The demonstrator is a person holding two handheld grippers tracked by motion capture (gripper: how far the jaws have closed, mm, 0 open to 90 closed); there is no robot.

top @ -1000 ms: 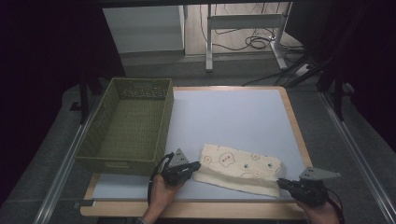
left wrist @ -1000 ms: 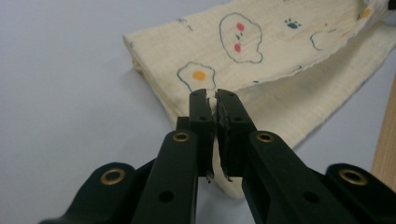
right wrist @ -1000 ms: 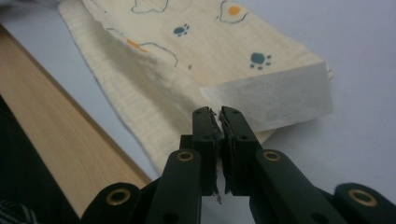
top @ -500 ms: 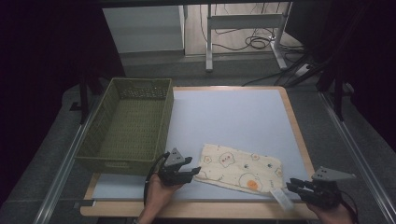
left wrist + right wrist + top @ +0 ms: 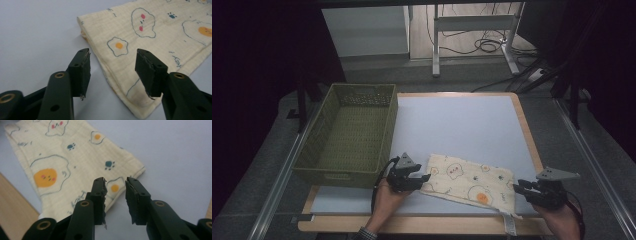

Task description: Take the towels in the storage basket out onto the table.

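A folded cloth (image 5: 471,181) lies flat on the surface (image 5: 462,125), near its front edge, right of the basket (image 5: 351,131). The left tongs (image 5: 112,67) are spread wide at its left end. The right tongs (image 5: 116,192) stand slightly apart at its right end, gripping nothing.

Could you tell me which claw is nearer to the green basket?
Left. The left claw sits just off the green basket's near right corner; the right claw is across the cloth, far from it.
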